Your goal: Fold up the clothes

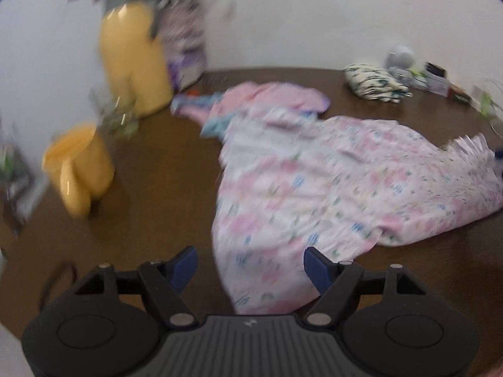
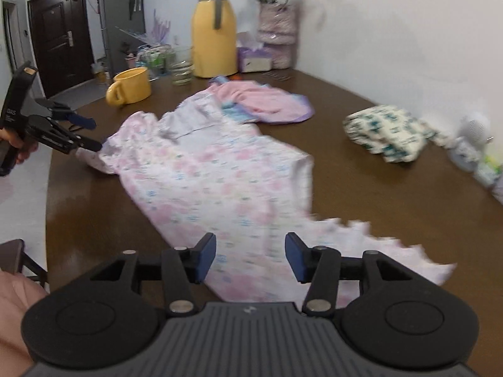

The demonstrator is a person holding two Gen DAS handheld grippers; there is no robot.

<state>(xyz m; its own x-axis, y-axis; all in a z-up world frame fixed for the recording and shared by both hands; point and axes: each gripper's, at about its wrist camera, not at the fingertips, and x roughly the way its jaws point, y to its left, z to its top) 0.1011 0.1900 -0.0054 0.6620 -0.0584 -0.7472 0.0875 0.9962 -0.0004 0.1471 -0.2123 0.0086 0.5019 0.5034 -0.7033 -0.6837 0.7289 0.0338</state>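
Where wall (image 2: 393, 37) meets table (image 2: 377, 194), dress (image 2: 204, 169) sprawls.

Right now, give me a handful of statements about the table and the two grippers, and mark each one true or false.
1. The floral garment lies spread out on the brown table. True.
2. The right gripper is clamped shut on the fabric. False: its fingers stand apart, with the garment lying beneath them.
3. The yellow mug stands near the tall yellow thermos jug. True.
4. The pink towel lies at the near edge of the table, under the right gripper. False: it lies at the far end, past the garment.
5. The left gripper is open. True.
6. The green-patterned folded cloth sits on top of the floral garment. False: it lies apart, near the wall.
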